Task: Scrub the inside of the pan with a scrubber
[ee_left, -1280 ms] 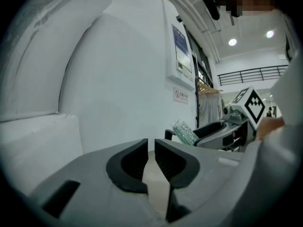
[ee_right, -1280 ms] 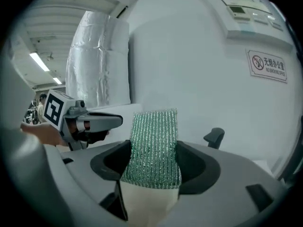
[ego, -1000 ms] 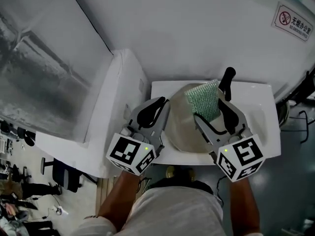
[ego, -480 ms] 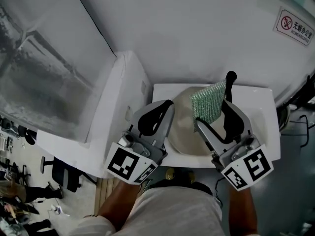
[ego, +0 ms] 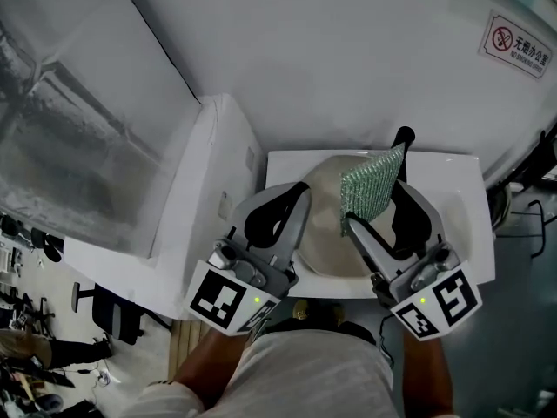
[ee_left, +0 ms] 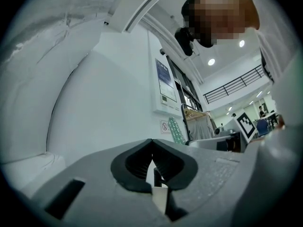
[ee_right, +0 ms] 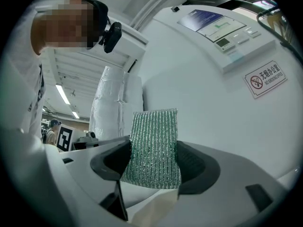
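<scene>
A pan (ego: 322, 220) with a pale inside lies on the white counter (ego: 457, 200), its black handle (ego: 404, 140) pointing away from me. My right gripper (ego: 374, 205) is shut on a green mesh scrubber (ego: 371, 186), held upright above the pan; in the right gripper view the scrubber (ee_right: 154, 147) stands between the pads. My left gripper (ego: 298, 192) hovers over the pan's left rim. Its jaws have just been closing and now meet with nothing between them, as the left gripper view (ee_left: 152, 148) also shows.
A white cabinet (ego: 196, 190) stands against the counter's left side. A white wall with a no-smoking sign (ego: 517, 42) rises behind. Dark cables (ego: 526, 177) hang at the counter's right edge.
Both grippers have risen toward me and tipped upward, lifting the scrubber higher over the pan. The left jaws have closed.
</scene>
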The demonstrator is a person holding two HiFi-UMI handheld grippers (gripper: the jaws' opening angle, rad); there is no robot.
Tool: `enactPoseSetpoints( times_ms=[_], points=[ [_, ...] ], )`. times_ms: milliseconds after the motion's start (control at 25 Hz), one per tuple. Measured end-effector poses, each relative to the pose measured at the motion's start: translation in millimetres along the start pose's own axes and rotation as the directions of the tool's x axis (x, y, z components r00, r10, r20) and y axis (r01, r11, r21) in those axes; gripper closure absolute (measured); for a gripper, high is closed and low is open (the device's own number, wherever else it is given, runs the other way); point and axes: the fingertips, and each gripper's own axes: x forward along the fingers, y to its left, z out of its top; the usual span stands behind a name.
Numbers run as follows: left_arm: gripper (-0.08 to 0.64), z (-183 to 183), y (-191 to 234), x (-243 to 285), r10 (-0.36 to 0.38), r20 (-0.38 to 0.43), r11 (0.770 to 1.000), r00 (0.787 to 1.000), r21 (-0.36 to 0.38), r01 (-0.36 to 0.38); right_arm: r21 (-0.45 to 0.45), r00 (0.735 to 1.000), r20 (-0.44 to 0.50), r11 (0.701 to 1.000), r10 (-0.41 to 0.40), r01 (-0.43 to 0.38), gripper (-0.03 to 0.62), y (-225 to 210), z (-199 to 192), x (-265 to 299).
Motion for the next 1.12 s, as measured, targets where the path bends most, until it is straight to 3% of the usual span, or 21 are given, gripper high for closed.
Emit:
enactPoseSetpoints(
  times_ms=[560,1120],
  points=[
    [0.545,1,-11,6,-0.032,0.011,0.999,0.999,-0.004,0.032,-0.032,1.0,0.014,0.999,-0.004,0.004,0.288,3,2,-8],
    [0.544,2,-13,-1,-0.018,0.009,1.0,1.0,0.004,0.018,-0.044,1.0,0.006,0.999,0.008,-0.008,0.29,11,0,-9]
  ],
)
